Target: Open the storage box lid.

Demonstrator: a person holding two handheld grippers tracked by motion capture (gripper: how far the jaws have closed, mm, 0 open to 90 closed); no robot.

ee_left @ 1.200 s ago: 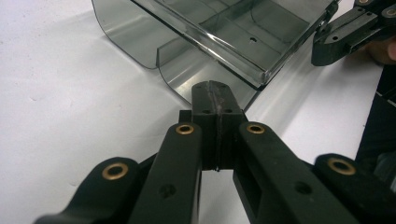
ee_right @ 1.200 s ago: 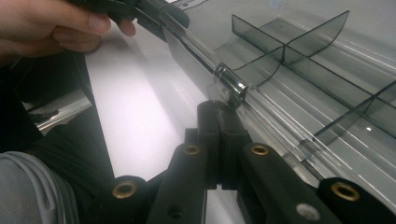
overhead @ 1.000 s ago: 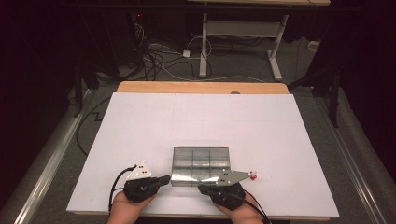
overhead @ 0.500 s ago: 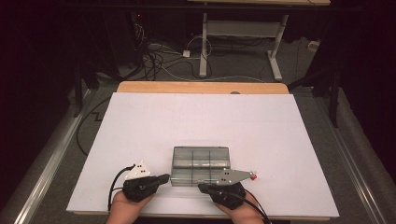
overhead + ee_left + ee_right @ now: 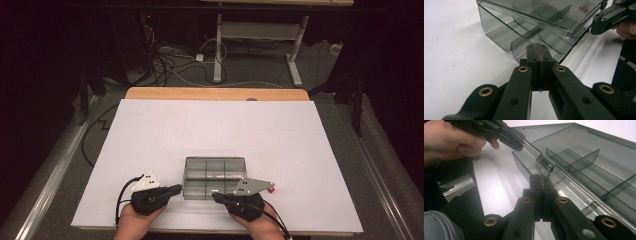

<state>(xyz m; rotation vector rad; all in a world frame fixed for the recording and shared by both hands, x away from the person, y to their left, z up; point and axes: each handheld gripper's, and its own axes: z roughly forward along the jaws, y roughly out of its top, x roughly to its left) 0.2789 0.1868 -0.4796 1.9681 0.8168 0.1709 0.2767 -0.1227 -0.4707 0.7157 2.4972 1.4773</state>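
we see almost nothing changed over the last second: both hands sit in the same spots at the near edge of the white table top (image 5: 150, 135), and the smoky grey transparent plastic compartment box (image 5: 215, 177) lies where it lay, near the front edge, between the two tools. we judge this a pause just as the lid work begins, not progress yet.

our left gripper (image 5: 176, 189) has its jaws pressed together with nothing between them; in the left gripper view its tip (image 5: 540, 53) rests at the box's near lower edge, touching or just short of it, we cannot tell which. our right gripper (image 5: 216, 196) is also pressed shut and empty; in the right gripper view its tip (image 5: 541, 181) sits right under the small clear latch tab (image 5: 545, 166) on the front rim, seemingly ready to lever it.

the lid (image 5: 541, 21) appears slightly raised at the front. the curved dividers split the box into compartments, and each one we can see through looks empty.
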